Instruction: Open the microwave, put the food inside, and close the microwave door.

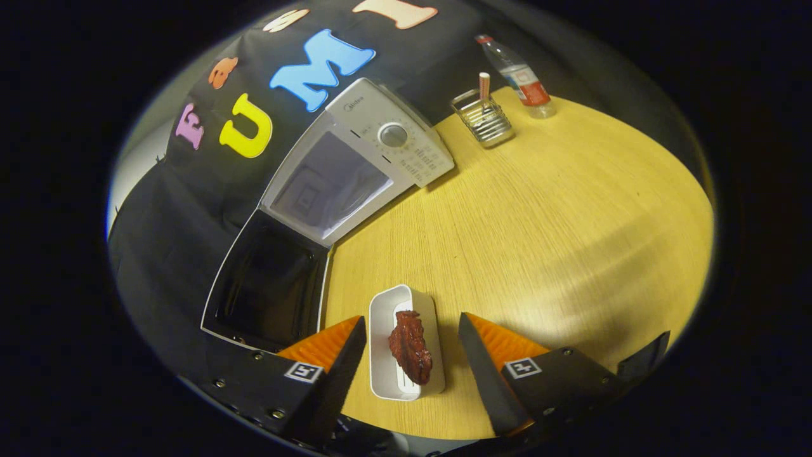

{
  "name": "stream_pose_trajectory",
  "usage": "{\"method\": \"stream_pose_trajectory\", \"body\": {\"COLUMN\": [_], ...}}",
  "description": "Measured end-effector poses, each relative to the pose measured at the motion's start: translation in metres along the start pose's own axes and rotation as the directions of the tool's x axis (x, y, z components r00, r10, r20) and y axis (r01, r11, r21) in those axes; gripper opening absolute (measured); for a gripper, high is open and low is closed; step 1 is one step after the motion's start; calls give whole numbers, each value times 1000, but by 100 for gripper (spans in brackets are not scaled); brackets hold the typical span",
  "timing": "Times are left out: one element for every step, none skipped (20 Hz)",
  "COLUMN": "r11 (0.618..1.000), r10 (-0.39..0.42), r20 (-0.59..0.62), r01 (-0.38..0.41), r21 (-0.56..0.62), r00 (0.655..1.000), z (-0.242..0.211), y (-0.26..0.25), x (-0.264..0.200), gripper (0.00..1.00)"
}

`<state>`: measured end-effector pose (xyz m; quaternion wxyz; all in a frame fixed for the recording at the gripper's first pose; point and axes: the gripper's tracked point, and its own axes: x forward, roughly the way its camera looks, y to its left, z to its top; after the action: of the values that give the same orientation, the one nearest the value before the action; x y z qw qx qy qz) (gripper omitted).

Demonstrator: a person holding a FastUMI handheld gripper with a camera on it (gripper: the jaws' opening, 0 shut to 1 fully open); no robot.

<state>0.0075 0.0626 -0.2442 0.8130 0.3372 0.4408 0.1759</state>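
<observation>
So the gripper (412,343) is hanging low over the wooden table (558,241) with its jaws spread wide apart, not touching anything as far as I can see. Right in the gap between the two fingers sits a small white tray (387,355), long and narrow, lying flat on the tabletop with clear wood showing between it and each finger. On the tray there's the food (410,346), a dark reddish-brown glazed chunk of meat, lying lengthwise along the tray and taking up most of the middle. Past the fingers and off toward the left finger's side is the microwave door (266,285), swung fully open, its dark window panel facing up at us and its edge close to the left fingertip. Behind that is the microwave (374,146) itself, white, with the cavity (330,184) open and lit pale inside, plus a control panel with a round dial (393,134) on the side nearer the rest of the table. Farther back on the table there's a wire holder (485,120) with a striped stick-like thing (484,86) standing in it, and just beside that a plastic bottle (520,76) with a red label, standing near the table's far edge against the black cloth wall (190,209).
</observation>
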Motion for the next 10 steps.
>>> {"method": "stream_pose_trajectory", "body": {"r11": [999,998,997,996,996,993,991,992,991,991], "r10": [17,38,50,41,34,58,79,75,58,52], "r20": [-18,-39,-57,-48,-40,-39,-41,-43,-18,-16], "r01": [-16,-36,-46,-37,-31,-54,-74,-70,-56,-50], "r21": [28,51,64,75,83,101,113,103,118,122], "r00": [1000,999,997,998,999,998,996,996,998,999], "z": [-4,-10,-14,-16,-12,-12,-14,-14,-5,-6], "y": [0,2,2,-1,-4,-1,6,5,-3,0], "x": [2,0,1,3,5,3,3,7,-2,2], "gripper": [76,76,76,75,56,37,36,36,24,12]}}
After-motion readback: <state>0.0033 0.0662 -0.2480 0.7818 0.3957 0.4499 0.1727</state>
